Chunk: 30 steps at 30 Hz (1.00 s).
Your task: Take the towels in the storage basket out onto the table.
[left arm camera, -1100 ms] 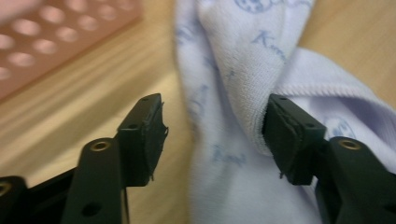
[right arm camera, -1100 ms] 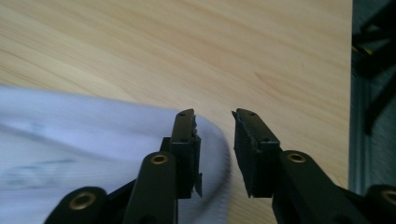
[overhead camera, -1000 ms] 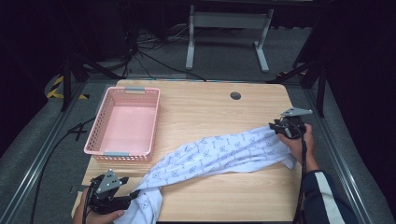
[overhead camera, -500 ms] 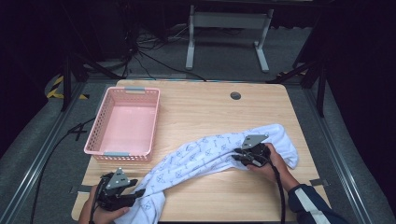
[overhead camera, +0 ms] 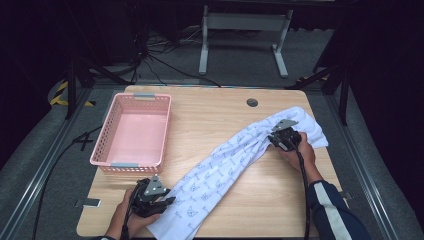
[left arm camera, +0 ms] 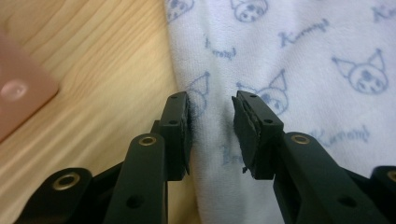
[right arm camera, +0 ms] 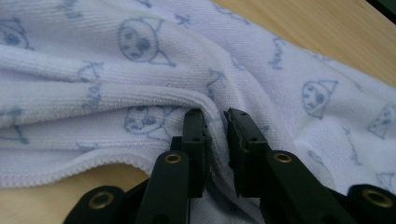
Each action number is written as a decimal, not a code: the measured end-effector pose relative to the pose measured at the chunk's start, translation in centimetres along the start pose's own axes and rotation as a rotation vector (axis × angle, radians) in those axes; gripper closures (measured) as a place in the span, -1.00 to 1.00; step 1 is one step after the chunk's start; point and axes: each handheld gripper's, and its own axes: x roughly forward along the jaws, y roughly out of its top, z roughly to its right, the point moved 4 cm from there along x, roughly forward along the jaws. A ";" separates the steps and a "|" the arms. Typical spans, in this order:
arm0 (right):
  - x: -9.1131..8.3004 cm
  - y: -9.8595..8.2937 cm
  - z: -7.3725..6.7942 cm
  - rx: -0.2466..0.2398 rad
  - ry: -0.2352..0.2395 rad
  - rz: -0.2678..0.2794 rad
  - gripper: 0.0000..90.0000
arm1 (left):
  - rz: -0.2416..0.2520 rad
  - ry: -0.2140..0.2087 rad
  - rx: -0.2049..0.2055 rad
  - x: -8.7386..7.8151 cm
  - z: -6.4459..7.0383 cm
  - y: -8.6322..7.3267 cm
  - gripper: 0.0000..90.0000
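A white terry towel printed with pale blue cartoon faces (overhead camera: 235,160) lies stretched across a light wood-grain desk (overhead camera: 210,120), its long axis running from about 7 o'clock at the near left edge to about 2 o'clock near the far right, in the high view. The cloth is soft and looped in texture, bunched into lengthwise folds through its middle and spreading wider at both ends, with a stitched hem visible along one folded edge in the right gripper view (right arm camera: 70,175). At the near end, the left hand-held gripper (overhead camera: 150,197), black with a grey three-cornered plate on top, rests at the towel's edge; in the left gripper view its jaws stand partly open with a strip of the printed cloth (left arm camera: 212,116) lying between them, not pinched. At the far end, the right hand-held gripper (overhead camera: 284,137) sits on the towel's gathered folds, and its own view shows the jaws drawn nearly together around a raised ridge of fabric (right arm camera: 215,116), a narrow gap left between the pads. A pink rectangular plastic basket with latticed walls (overhead camera: 107,130) stands at about 9 o'clock on the desk, well apart from the towel. A person's striped dark sleeve (overhead camera: 332,210) enters at 5 o'clock.
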 end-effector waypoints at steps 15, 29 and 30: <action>-4.7 -1.1 -2.5 0.074 0.099 0.140 0.45 | 0.107 -0.152 0.128 -2.0 4.6 2.1 0.06; -6.6 -2.4 -8.7 0.019 0.169 0.136 0.33 | -0.043 -0.211 0.218 2.1 4.7 3.4 0.66; -6.4 -2.4 -8.1 0.047 0.156 0.125 0.31 | -0.033 -0.207 0.225 2.1 4.7 3.6 0.73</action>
